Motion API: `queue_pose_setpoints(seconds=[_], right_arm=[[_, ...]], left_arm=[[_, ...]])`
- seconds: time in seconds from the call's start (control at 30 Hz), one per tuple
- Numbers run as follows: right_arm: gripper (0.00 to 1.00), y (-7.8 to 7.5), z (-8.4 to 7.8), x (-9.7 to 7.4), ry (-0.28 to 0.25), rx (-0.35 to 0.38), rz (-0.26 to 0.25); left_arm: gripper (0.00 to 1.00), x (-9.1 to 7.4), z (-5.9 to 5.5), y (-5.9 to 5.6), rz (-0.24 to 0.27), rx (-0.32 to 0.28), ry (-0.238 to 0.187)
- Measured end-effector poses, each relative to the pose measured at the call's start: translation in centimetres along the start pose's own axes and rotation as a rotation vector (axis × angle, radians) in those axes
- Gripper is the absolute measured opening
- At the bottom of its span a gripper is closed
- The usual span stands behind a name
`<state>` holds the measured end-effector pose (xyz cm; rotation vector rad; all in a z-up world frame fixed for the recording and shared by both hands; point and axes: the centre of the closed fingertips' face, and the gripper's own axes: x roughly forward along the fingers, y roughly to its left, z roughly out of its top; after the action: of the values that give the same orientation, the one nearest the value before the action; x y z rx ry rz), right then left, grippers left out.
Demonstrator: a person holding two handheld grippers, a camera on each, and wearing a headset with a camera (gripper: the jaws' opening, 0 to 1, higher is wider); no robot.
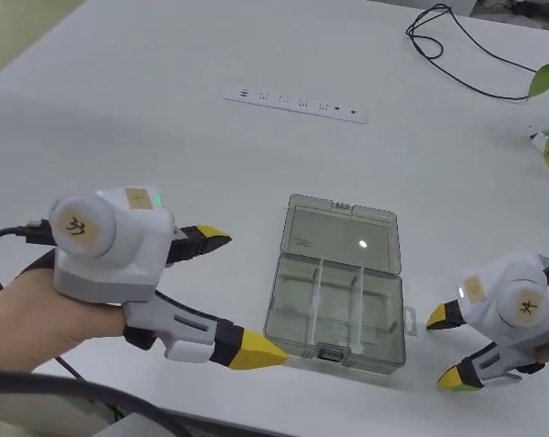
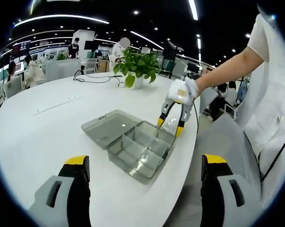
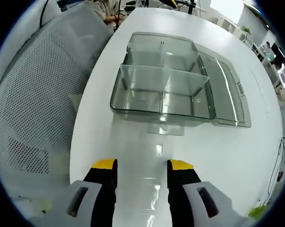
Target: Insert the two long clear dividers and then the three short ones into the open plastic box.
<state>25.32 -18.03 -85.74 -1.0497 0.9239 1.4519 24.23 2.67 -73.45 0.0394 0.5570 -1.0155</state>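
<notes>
Head view: the box [image 1: 336,293] sits open on the white table [image 1: 147,137], with its lid flat behind it. Two long dividers [image 1: 316,300] stand inside, side by side, running front to back. The left gripper [image 1: 233,294] is to the left of the box. Its jaws are wide apart and hold nothing. The right gripper [image 1: 447,348] is to the right of the box. Its jaws are apart too, and empty. A small clear piece [image 1: 409,320] lies just beside the box's right wall.

Left gripper view: the two jaws are spread wide, and the box is ahead of them. The right gripper is at the far side of the box.

Right gripper view: the jaws point at the side of the box with a gap between them. The clear piece lies flat on the table, between the jaws and the box. It may be a short divider, but it is too see-through to be sure.

The long ones look done, so I think the short ones come next. To do it well, pinch a short one by its top edge. Hold it straight up and line it up across the long ones. Then push gently straight down. The left gripper can hold the box so it does not slide.
</notes>
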Motion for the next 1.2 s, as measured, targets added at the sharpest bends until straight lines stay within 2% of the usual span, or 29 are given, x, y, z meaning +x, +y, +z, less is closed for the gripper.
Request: queue_pose_setpoints(seconds=[0.07,0.27,0.6,0.93,1.1,1.2], right_arm=[[0.4,-0.2,0.0,0.0,0.012,-0.019,-0.013],[0.33,-0.2,0.0,-0.1,0.014,-0.015,-0.014],[0.33,-0.2,0.0,-0.2,0.022,-0.008,-0.02],[0.33,-0.6,-0.1,-1.9,-0.007,0.049,-0.077],[0.33,-1.0,0.0,-3.4,-0.022,0.07,-0.114],[0.33,-1.4,0.6,-4.8,-0.043,0.079,-0.153]], left_arm=[[1.0,0.0,-0.1,0.0,-0.001,0.0,0.002],[1.0,0.1,-0.3,0.1,-0.006,-0.002,0.005],[1.0,0.1,-0.3,0.2,-0.009,-0.003,0.005],[1.0,0.2,-0.1,0.2,-0.015,0.001,0.0],[1.0,0.3,0.6,0.2,-0.015,0.001,-0.01],[0.99,0.4,2.0,0.0,-0.018,-0.025,-0.051]])
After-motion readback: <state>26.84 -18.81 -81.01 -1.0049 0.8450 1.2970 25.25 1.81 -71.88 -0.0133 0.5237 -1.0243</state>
